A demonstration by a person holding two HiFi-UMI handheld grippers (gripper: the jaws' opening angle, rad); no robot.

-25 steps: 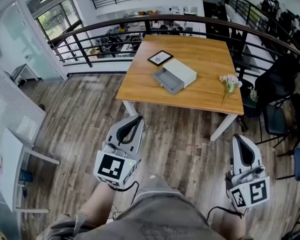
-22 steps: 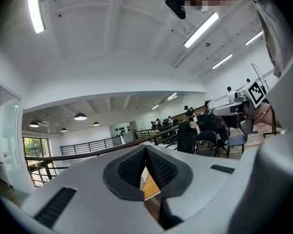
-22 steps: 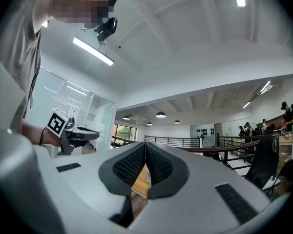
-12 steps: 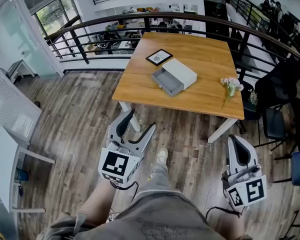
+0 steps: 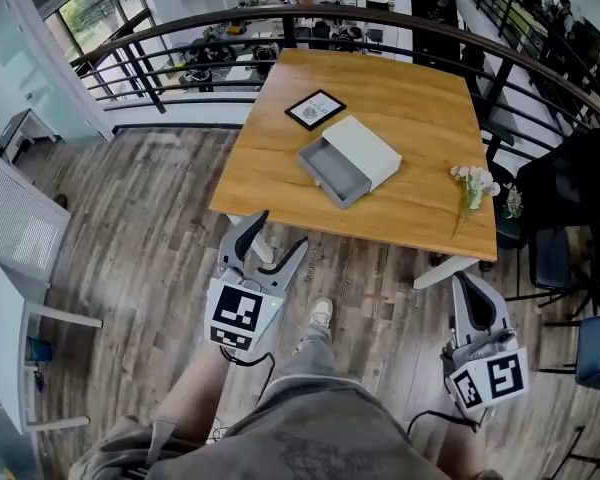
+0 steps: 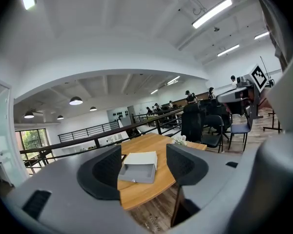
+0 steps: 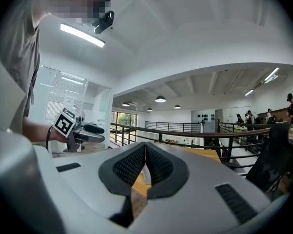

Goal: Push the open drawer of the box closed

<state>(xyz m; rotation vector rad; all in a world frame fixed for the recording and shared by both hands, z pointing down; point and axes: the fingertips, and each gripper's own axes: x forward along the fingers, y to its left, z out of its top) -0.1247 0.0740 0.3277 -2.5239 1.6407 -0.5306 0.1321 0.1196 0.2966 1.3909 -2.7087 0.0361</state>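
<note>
A white box (image 5: 366, 152) lies near the middle of the wooden table (image 5: 270, 183), its grey drawer (image 5: 331, 171) pulled out toward the table's near-left edge. The left gripper view looks straight at the box (image 6: 141, 158) and the open drawer (image 6: 134, 174) between its two jaws. My left gripper (image 5: 274, 237) hangs in the air over the floor just short of the table's near edge, open and empty. My right gripper (image 5: 470, 289) is lower right, over the floor by the table's near-right leg, shut with nothing in it.
A framed picture (image 5: 314, 109) lies beyond the box and a small bunch of flowers (image 5: 472, 184) near the table's right edge. A dark railing (image 5: 180, 30) runs behind the table. Dark chairs (image 5: 565, 193) stand to its right, a white desk (image 5: 5, 308) at far left.
My left gripper's jaws went from shut to open and the gripper moved forward toward the table. I stepped closer, so the table sits lower and larger in the head view. The right gripper stayed shut.
</note>
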